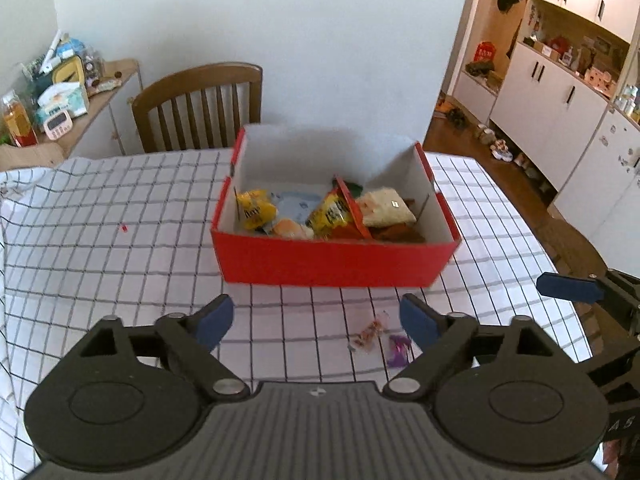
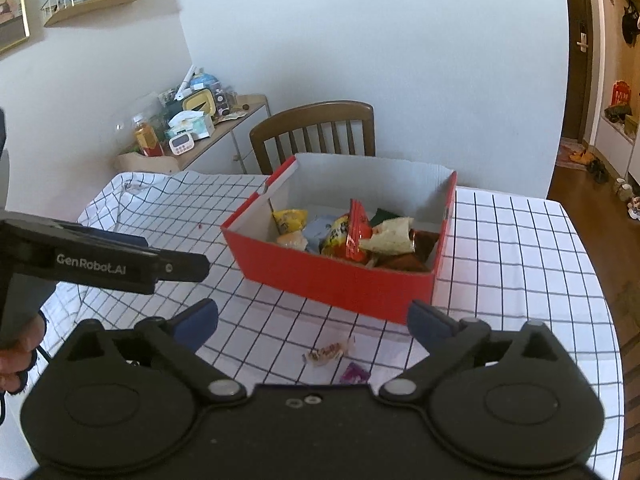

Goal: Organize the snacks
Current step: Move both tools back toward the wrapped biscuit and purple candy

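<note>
1. The left gripper (image 1: 316,322) has its blue-padded fingers (image 1: 214,322) spread wide with nothing between them; they hang over the checked tabletop (image 1: 120,248) on the near side of the red box (image 1: 332,262), touching nothing.
2. The right gripper (image 2: 312,326) has its fingers (image 2: 198,322) equally wide apart and empty, also short of the red box (image 2: 340,284).
3. The left wrist view alone shows white cabinets (image 1: 560,92) to the right of the box; the right wrist view alone shows a wall shelf (image 2: 96,2) and a hand (image 2: 18,354) gripping the other tool's handle.
4. The box is open-topped and holds snack packets: a yellow bag (image 1: 256,208), a red-and-yellow packet (image 1: 338,212) and a pale wrapper (image 1: 386,210).
5. Two small candies (image 1: 370,334) lie loose on the tabletop, just in front of the box.
</note>
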Demonstrator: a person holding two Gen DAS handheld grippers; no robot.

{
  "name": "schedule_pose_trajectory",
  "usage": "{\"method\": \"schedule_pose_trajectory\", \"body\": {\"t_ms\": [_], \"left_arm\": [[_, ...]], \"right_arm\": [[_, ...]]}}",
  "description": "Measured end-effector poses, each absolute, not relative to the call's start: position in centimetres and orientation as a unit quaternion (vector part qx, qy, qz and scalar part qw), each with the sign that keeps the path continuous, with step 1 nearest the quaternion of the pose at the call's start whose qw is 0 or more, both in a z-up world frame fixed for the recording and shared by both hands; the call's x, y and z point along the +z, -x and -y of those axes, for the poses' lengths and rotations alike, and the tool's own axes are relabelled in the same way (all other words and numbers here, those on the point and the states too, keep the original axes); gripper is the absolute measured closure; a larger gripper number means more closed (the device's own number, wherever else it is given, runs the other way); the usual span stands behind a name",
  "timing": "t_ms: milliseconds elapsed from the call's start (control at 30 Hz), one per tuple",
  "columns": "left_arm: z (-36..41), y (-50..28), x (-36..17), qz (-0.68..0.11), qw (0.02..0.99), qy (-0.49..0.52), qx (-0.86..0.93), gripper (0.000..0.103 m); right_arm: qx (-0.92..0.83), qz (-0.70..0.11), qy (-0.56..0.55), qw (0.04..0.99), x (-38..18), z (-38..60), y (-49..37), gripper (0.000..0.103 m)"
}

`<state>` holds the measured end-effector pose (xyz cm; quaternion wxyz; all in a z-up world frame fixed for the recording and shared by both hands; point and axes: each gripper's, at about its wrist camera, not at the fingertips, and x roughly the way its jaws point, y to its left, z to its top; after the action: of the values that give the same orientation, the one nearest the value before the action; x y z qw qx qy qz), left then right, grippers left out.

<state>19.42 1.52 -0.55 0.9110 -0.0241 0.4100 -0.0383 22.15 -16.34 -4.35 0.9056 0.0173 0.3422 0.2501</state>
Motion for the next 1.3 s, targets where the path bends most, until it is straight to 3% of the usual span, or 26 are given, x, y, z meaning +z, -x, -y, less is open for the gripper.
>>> {"method": "schedule_pose_trajectory", "body": {"t_ms": [300, 433, 700, 933, 1133, 1233, 1300], "left_arm": [[0.1, -20.5, -5.0, -0.453, 0.89, 0.002, -0.051, 0.008], [0.9, -22.2, -6.9, -0.482, 0.872, -0.012, -0.081, 0.008], [2.7, -24.5, -10.5, -0.494, 0.86, -0.084, -0.093, 0.008], [3.4, -27.1, -13.2, -0.505, 0.854, -0.084, -0.096, 0.009], [4.2, -28.6, -15.0, -0.527, 0.836, -0.072, -0.135, 0.03], [4.7, -29.2, -15.8, -0.536, 0.829, -0.073, -0.143, 0.048], [4.8, -29.5, -16.1, -0.538, 0.827, -0.068, -0.149, 0.052]], "right_arm": [[0.212, -0.376, -0.013, 0.902, -9.2, 17.0, -21.2, 0.003], [0.191, -0.4, -0.019, 0.896, -11.4, 17.0, -21.8, 0.008], [0.196, -0.445, -0.034, 0.873, -14.7, 17.1, -22.7, 0.009], [0.201, -0.456, -0.035, 0.866, -16.0, 18.3, -23.3, 0.014], [0.203, -0.459, -0.021, 0.865, -16.7, 18.6, -23.6, 0.015], [0.201, -0.461, -0.023, 0.864, -16.9, 18.9, -23.9, 0.017], [0.199, -0.463, -0.026, 0.864, -17.1, 19.1, -24.0, 0.019]]}}
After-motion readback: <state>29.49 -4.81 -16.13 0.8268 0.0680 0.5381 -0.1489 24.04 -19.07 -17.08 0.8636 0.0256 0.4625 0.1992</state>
